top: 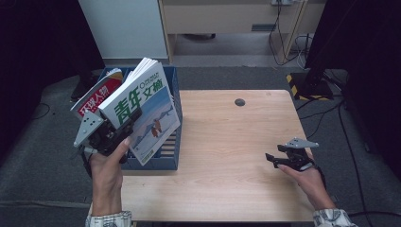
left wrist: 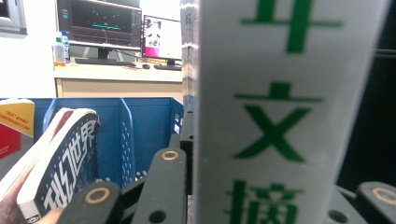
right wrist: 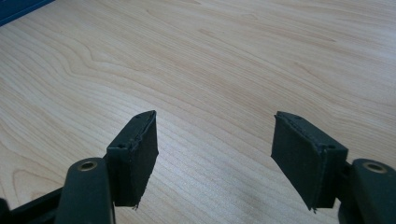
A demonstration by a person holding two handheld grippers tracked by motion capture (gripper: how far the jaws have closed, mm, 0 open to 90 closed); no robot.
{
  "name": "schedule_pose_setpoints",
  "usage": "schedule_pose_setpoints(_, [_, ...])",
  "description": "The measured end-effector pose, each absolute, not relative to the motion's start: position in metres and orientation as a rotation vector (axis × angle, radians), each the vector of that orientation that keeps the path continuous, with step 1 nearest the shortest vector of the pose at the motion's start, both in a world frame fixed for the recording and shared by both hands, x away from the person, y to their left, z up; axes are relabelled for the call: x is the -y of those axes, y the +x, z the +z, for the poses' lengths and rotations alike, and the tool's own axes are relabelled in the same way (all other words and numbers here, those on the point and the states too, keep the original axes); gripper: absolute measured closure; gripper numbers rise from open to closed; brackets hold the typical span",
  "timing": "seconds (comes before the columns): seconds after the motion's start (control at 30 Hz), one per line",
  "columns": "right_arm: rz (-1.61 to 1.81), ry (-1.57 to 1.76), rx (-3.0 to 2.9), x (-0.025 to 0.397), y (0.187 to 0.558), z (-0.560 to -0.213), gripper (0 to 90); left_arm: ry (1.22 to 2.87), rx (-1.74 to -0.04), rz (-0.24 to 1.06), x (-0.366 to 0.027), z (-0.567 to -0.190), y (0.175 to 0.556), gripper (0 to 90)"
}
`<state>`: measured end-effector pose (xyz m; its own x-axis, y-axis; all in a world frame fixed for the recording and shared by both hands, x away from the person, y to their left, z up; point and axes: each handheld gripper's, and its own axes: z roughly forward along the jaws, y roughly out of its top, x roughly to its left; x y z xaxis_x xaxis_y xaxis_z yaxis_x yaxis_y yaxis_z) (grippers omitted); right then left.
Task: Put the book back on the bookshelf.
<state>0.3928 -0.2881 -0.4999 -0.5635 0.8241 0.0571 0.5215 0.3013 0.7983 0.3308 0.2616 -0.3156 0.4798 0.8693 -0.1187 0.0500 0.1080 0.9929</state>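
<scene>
A magazine with green characters on its white-and-blue cover [top: 144, 111] is held tilted in the air above the blue file box [top: 171, 158] at the left edge of the wooden table [top: 227, 156]. It is gripped near its lower spine corner by the left gripper [top: 124, 126], whose jaws are closed onto it; in the left gripper view the white cover [left wrist: 280, 112] rises directly from between the jaws. The magazine is judged to be light, thin and floppy, with a glossy cover that may slip; a hold close to the bound edge is likely to keep it from sagging or fanning open, whereas a grip on the loose page edge would probably let it droop.

The file box is divided by blue perforated partitions [left wrist: 126, 140]. A red-covered magazine [top: 97, 97] is seen leaning in it behind the held one, and a dark blue magazine with white lettering [left wrist: 60, 163] leans in a compartment beside the jaws.

The right gripper [top: 273, 158] is rested low over bare table, well apart from the box, with its jaws spread wide and nothing between the pads [right wrist: 135, 158].
</scene>
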Motion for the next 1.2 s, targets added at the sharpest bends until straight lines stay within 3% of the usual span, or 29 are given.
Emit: schedule_pose_setpoints(1.2, [1.139, 1.207, -2.215, 0.288, 0.393, -0.501, 31.8, 1.373, -0.975, 0.836, -0.254, -0.328, 0.343, 73.7])
